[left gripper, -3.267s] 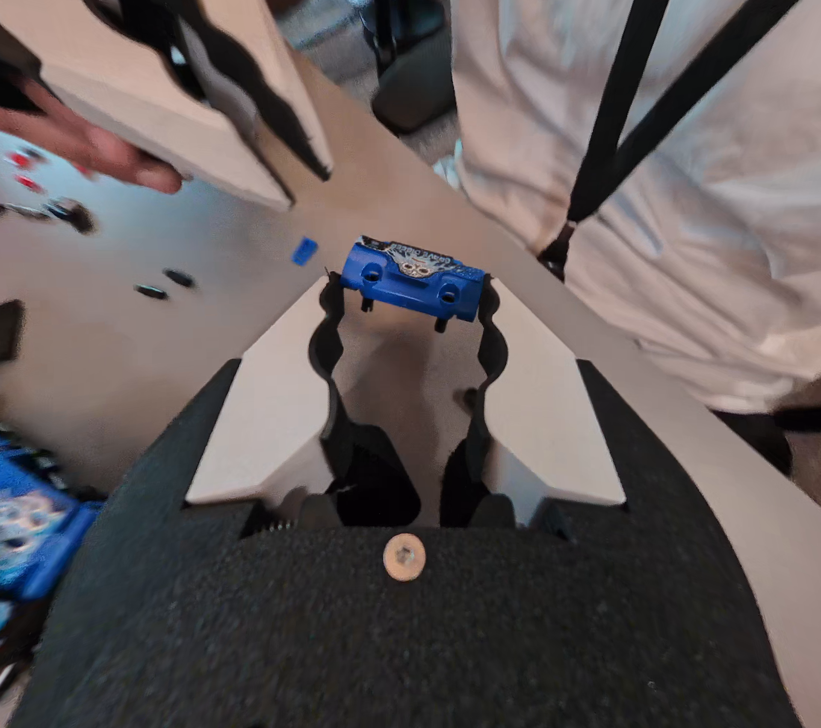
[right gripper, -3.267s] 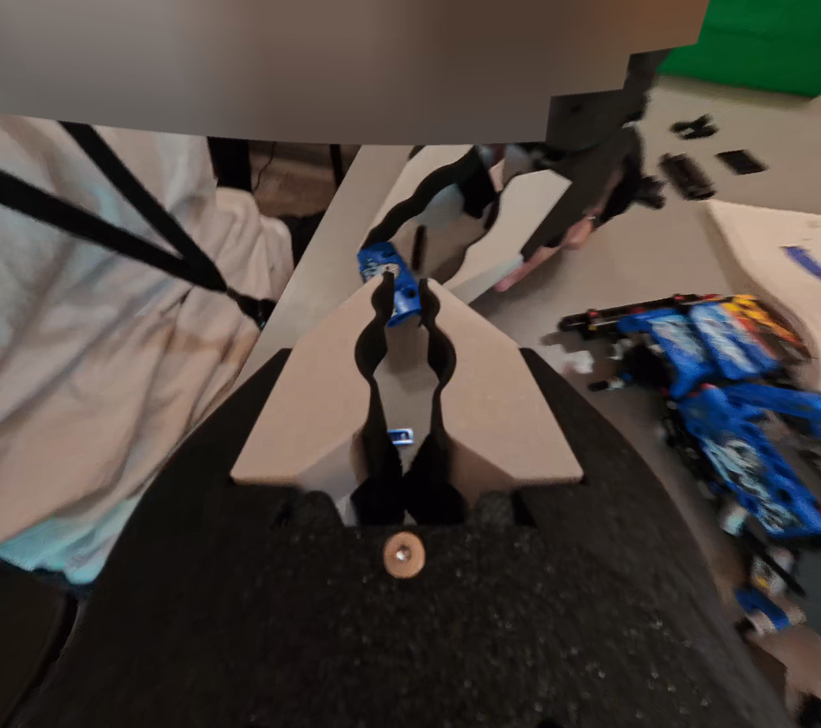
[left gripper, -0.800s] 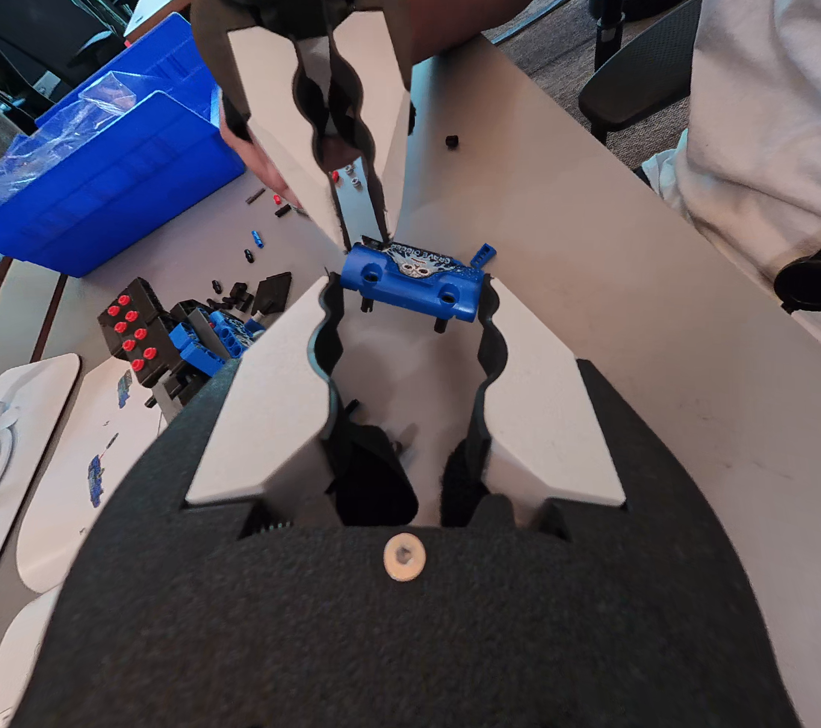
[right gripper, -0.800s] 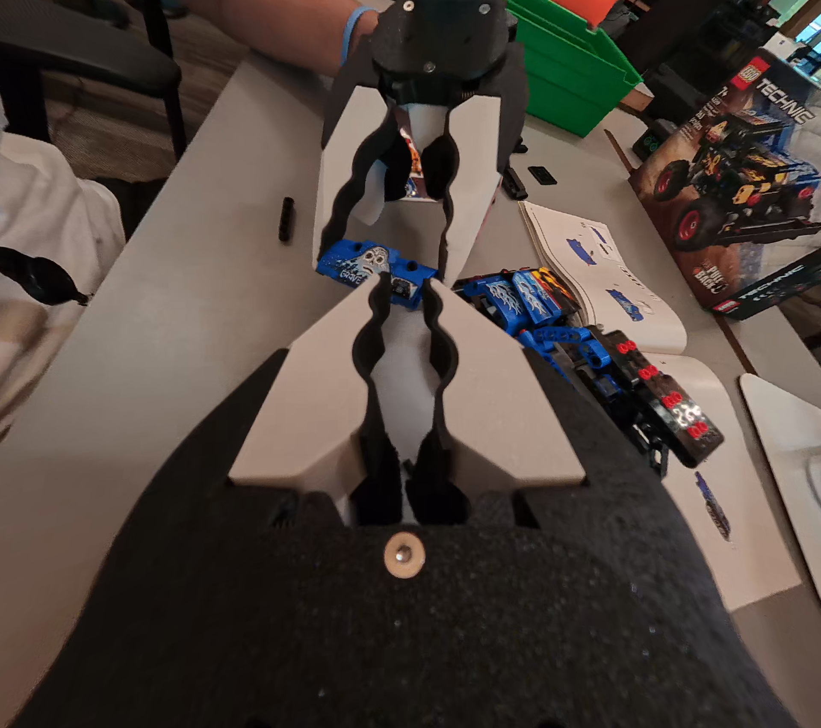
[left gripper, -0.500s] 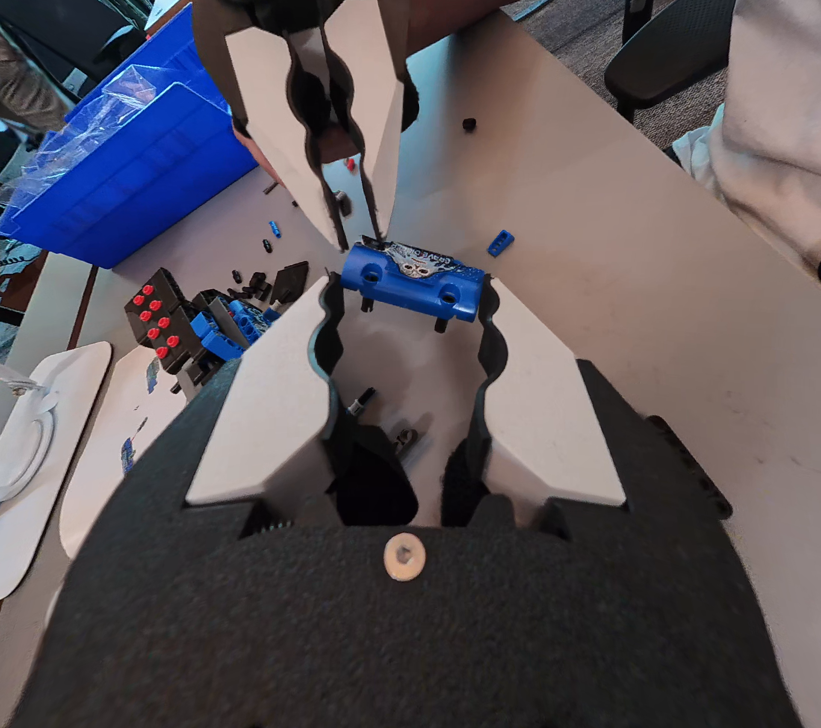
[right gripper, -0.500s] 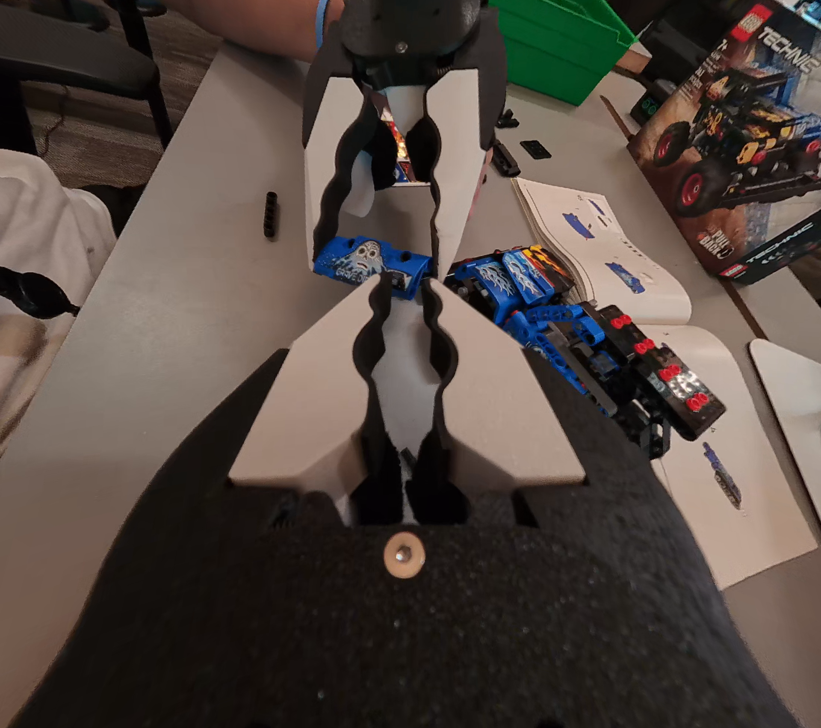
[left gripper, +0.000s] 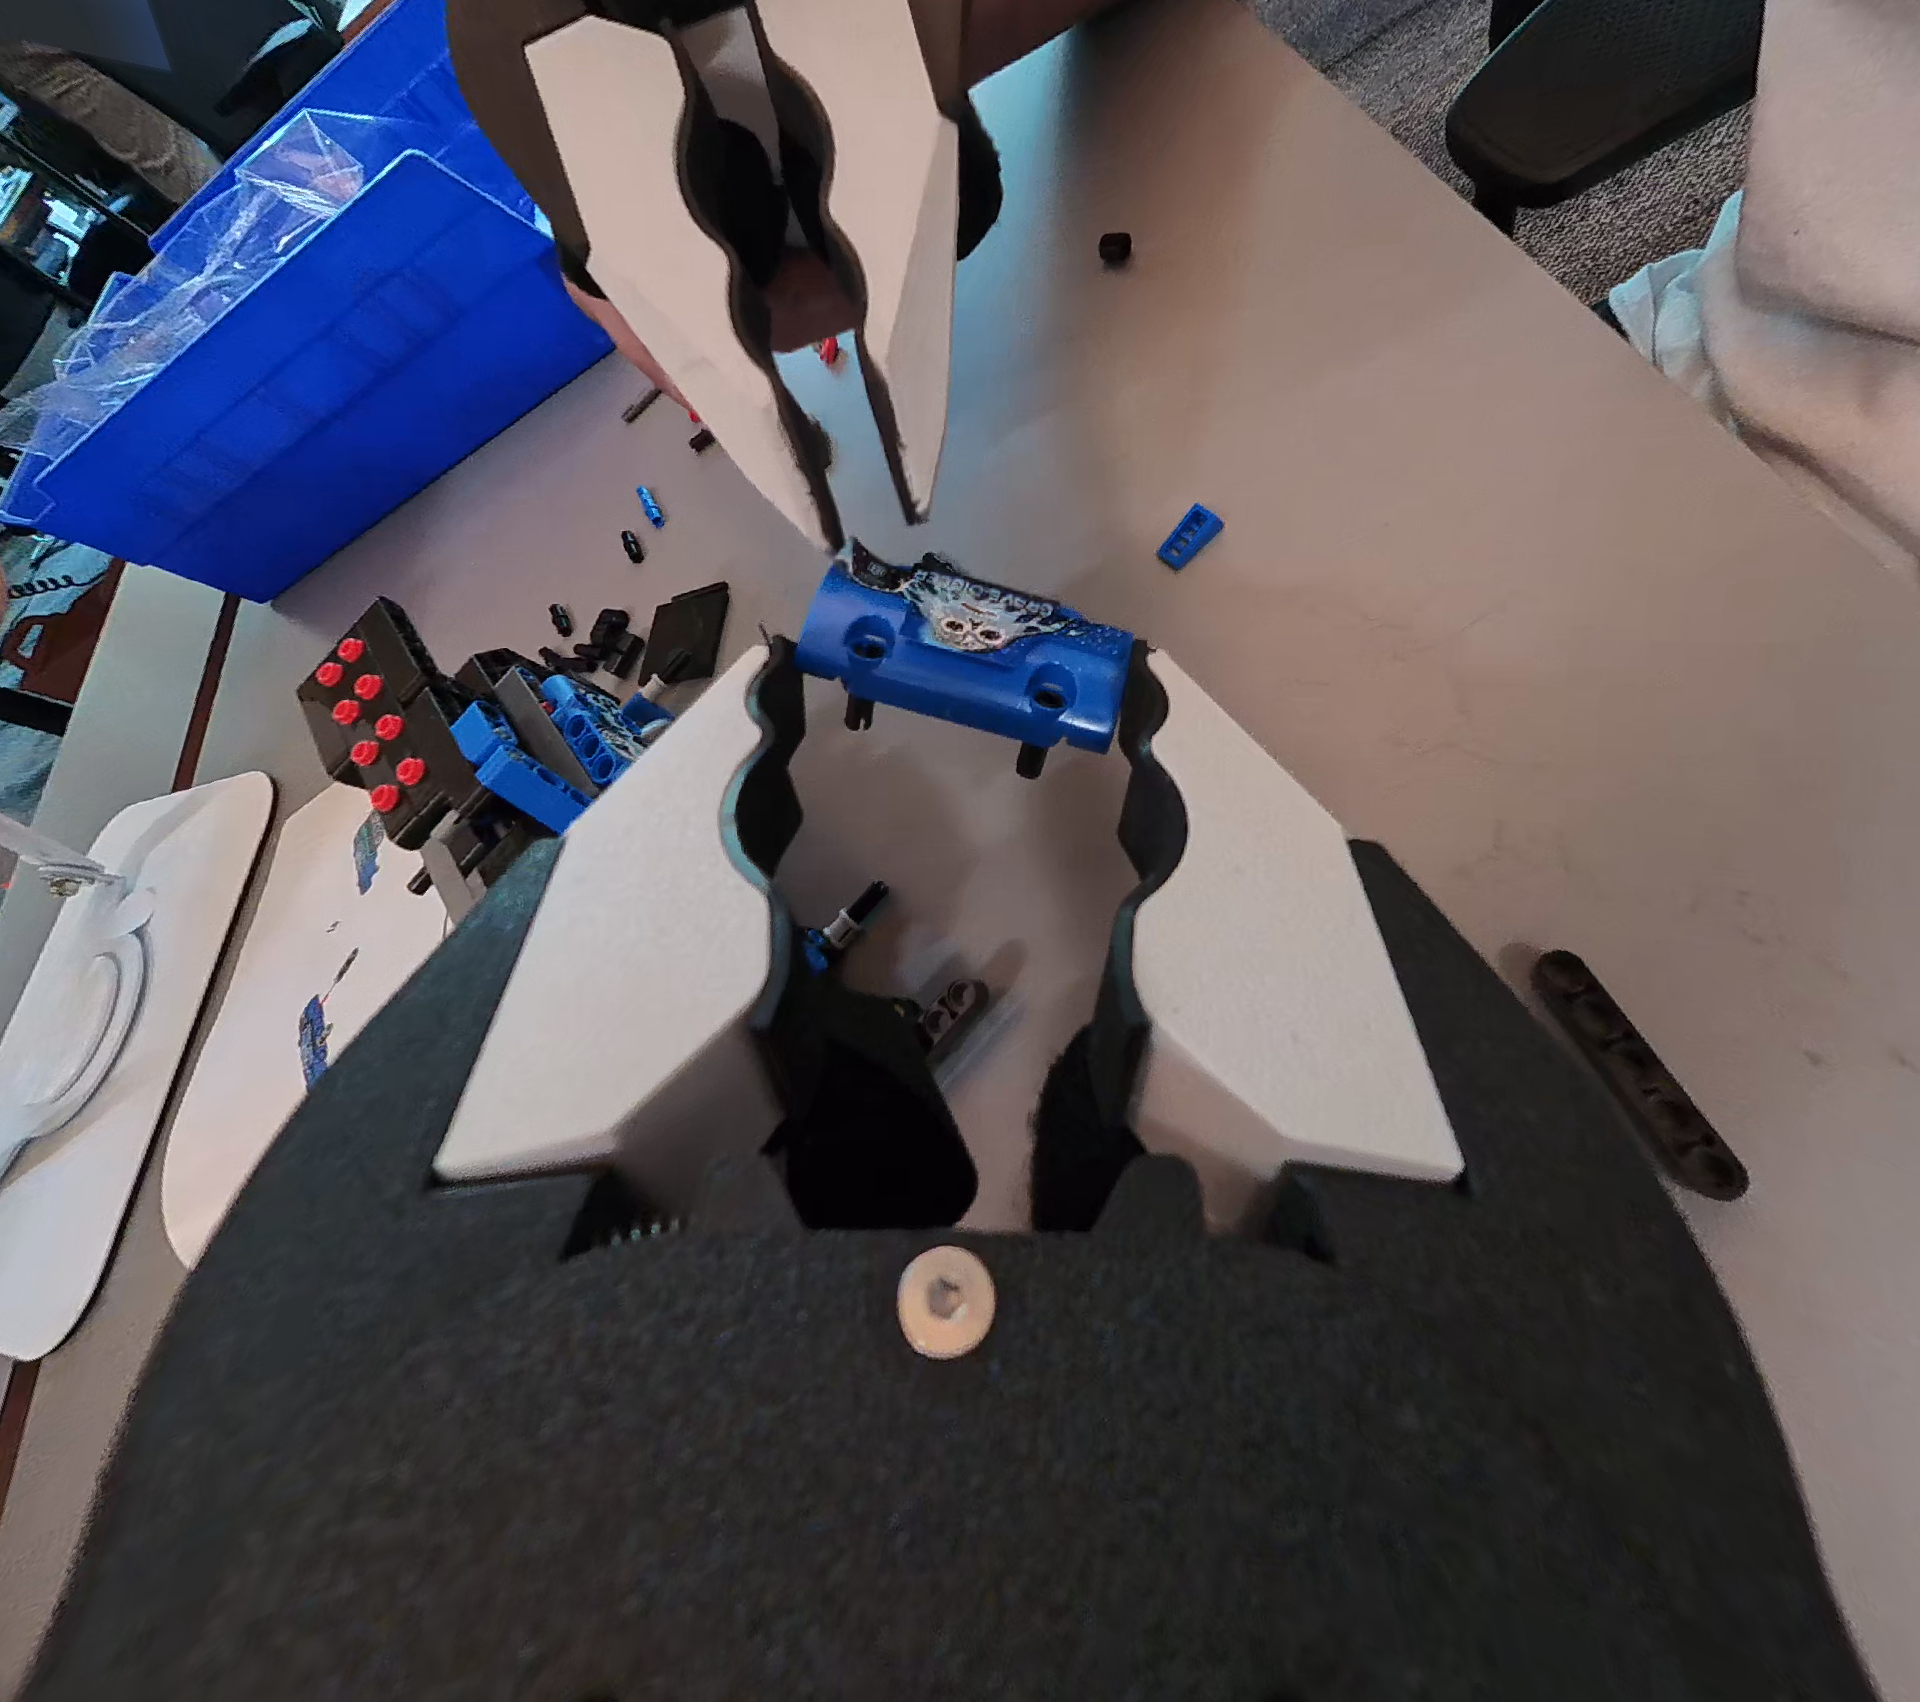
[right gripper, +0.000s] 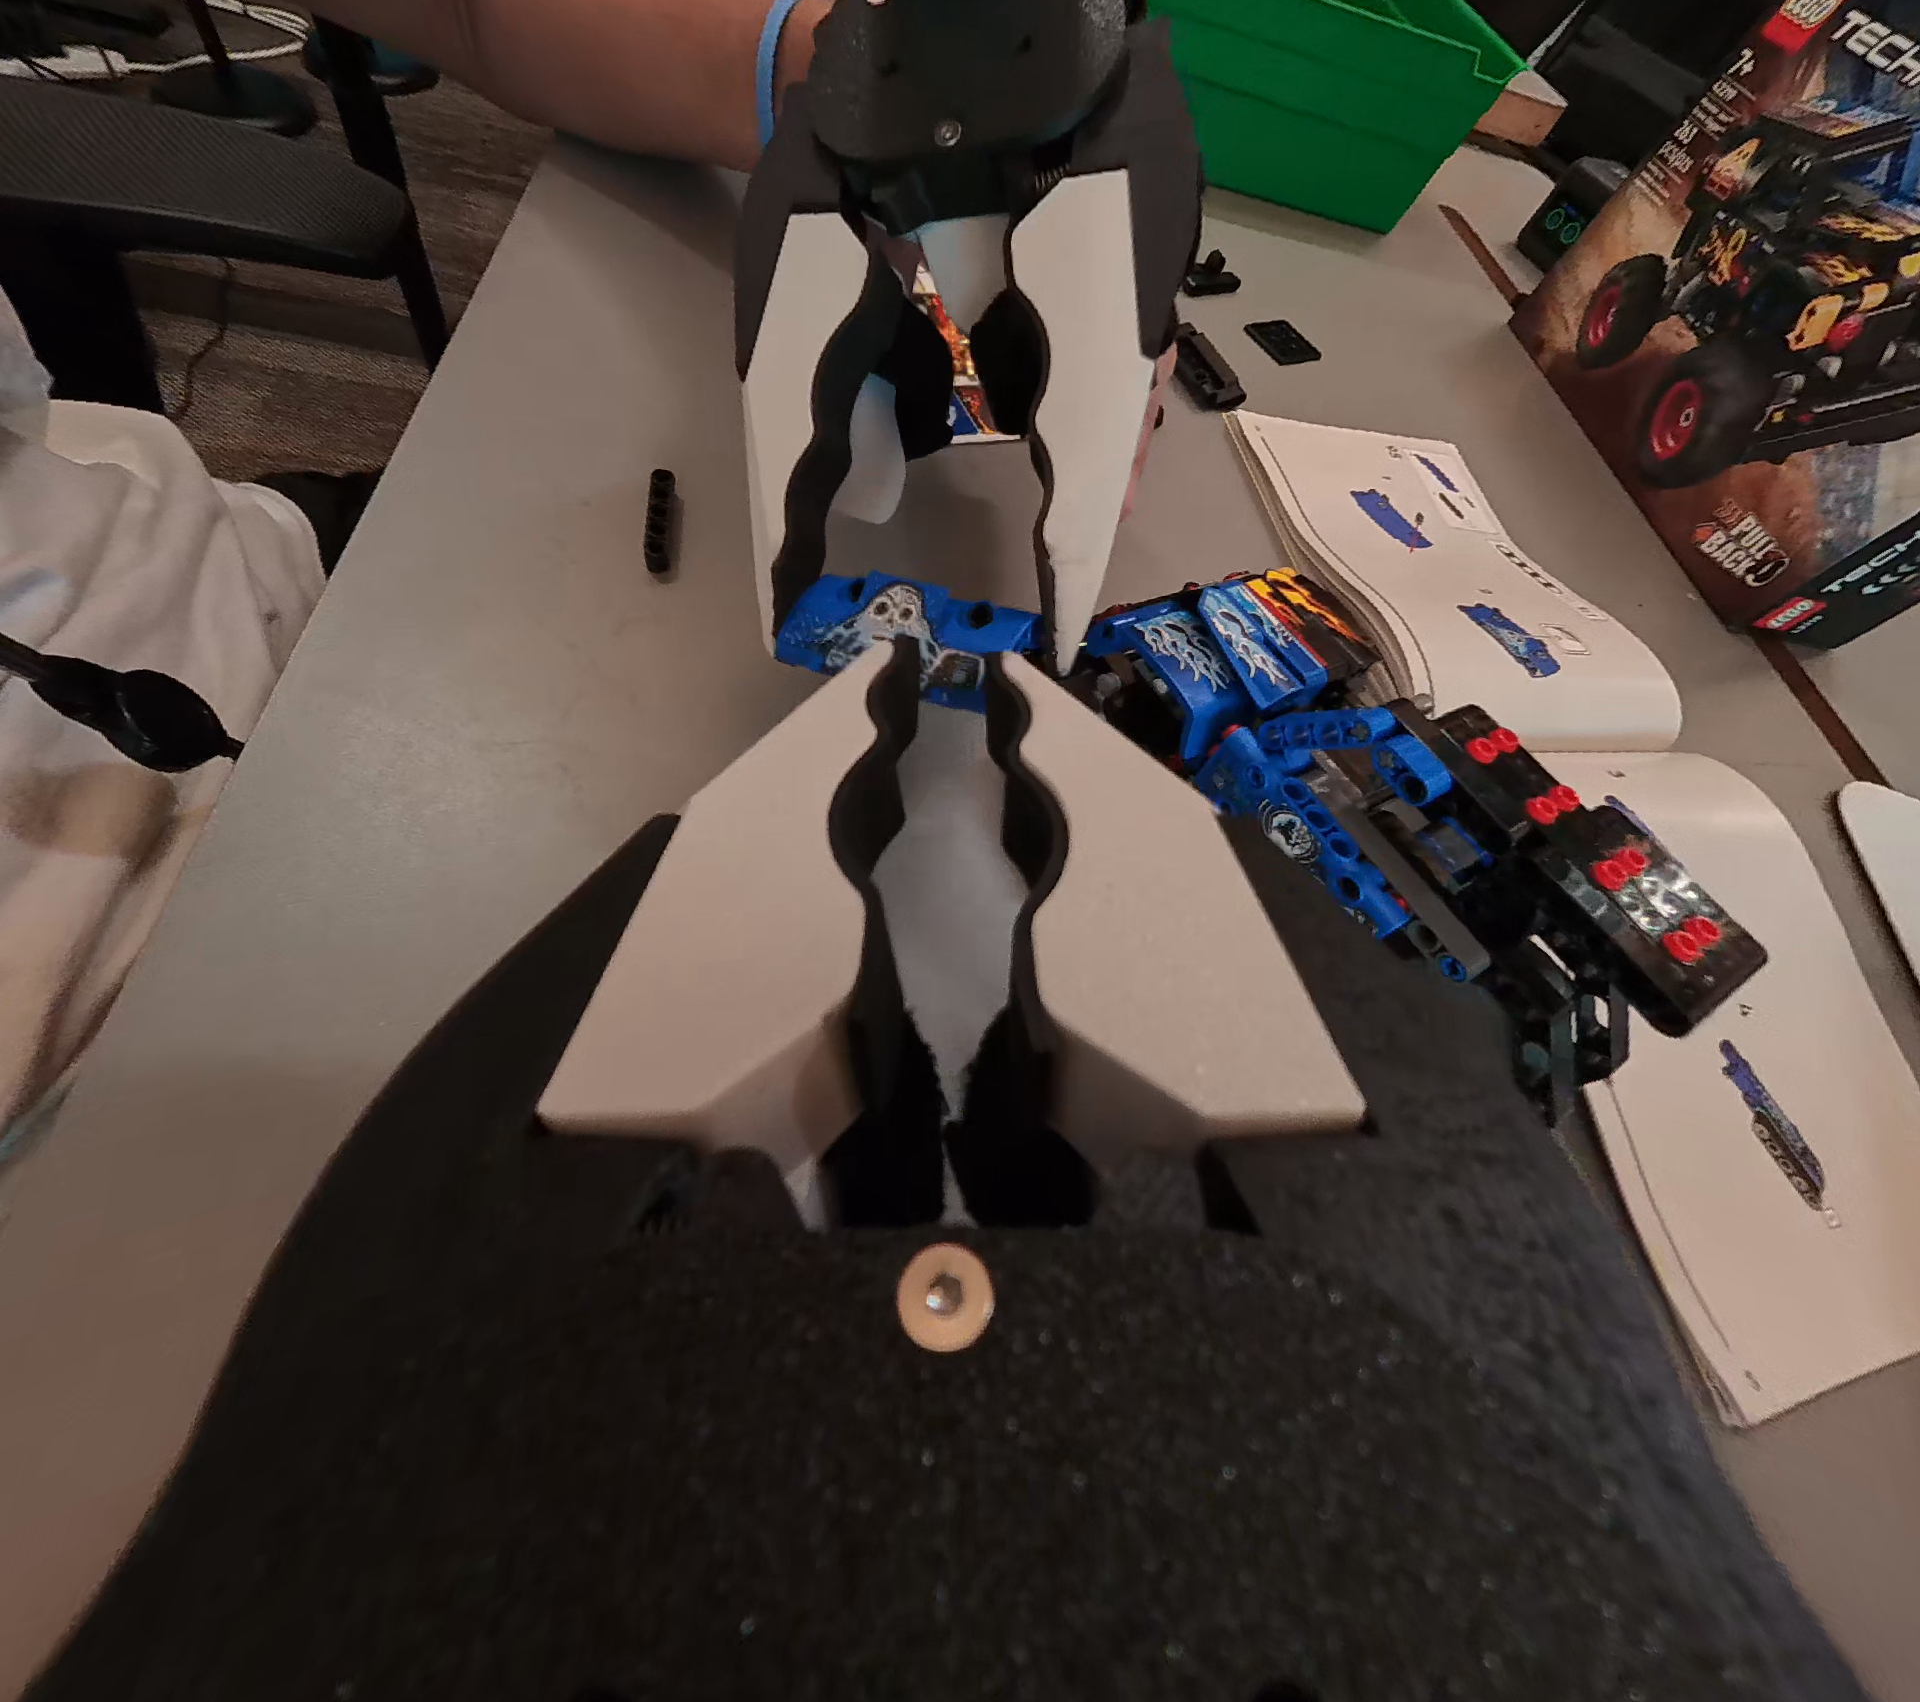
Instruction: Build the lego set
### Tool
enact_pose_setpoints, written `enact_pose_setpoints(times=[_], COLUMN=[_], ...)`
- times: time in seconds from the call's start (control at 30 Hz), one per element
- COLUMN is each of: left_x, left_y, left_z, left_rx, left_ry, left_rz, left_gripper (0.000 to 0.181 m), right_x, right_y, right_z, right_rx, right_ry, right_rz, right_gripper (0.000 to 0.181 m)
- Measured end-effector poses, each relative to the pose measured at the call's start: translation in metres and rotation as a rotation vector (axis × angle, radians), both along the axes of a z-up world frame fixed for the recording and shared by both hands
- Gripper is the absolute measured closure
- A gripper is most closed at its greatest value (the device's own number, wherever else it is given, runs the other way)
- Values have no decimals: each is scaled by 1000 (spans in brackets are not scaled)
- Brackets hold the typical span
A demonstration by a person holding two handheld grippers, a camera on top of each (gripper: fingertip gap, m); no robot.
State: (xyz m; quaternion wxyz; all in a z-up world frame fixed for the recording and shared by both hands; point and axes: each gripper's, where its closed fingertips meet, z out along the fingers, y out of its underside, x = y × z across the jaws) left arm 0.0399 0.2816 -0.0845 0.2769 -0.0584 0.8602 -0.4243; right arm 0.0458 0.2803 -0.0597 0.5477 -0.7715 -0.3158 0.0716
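Note:
My left gripper is shut on a blue Lego panel with a pale sticker on top and holds it by its two ends above the table. It also shows in the right wrist view, with the panel across its tips. My right gripper points down at the panel from the other side. Its jaws stand a narrow gap apart with nothing between them. In the left wrist view one fingertip touches the sticker's raised edge. The partly built blue and black truck lies beside them.
An open instruction booklet, the set's box and a green bin stand behind the truck. A blue bin, loose small parts, a small blue plate and a black beam lie on the table. A person sits at the edge. Both grippers' tips are close together, under 4 cm apart. About 7 cm separates my left fingertips from the small blue plate.
Both grippers swung from facing the person toward the table. In the last half second the right gripper came closer, and its tip now touches the sticker's edge. The left grip is unchanged.

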Motion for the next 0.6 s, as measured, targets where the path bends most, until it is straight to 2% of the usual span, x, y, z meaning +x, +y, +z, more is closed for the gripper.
enact_pose_setpoints(times=[0.2,0.47,0.6], left_x=[2,4,5], left_y=[2,5,6], left_z=[-1,-4,-4], left_rx=[9,34,30], left_ry=[-5,-9,1], left_rz=[8,23,32], left_gripper=[121,121,121], right_x=[-6,9,10], right_y=[-3,6,9], right_z=[2,0,-13], right_rx=[-42,-39,-47], right_ry=[99,67,-47], right_rz=[43,-58,-91], right_gripper=[170,167,167])
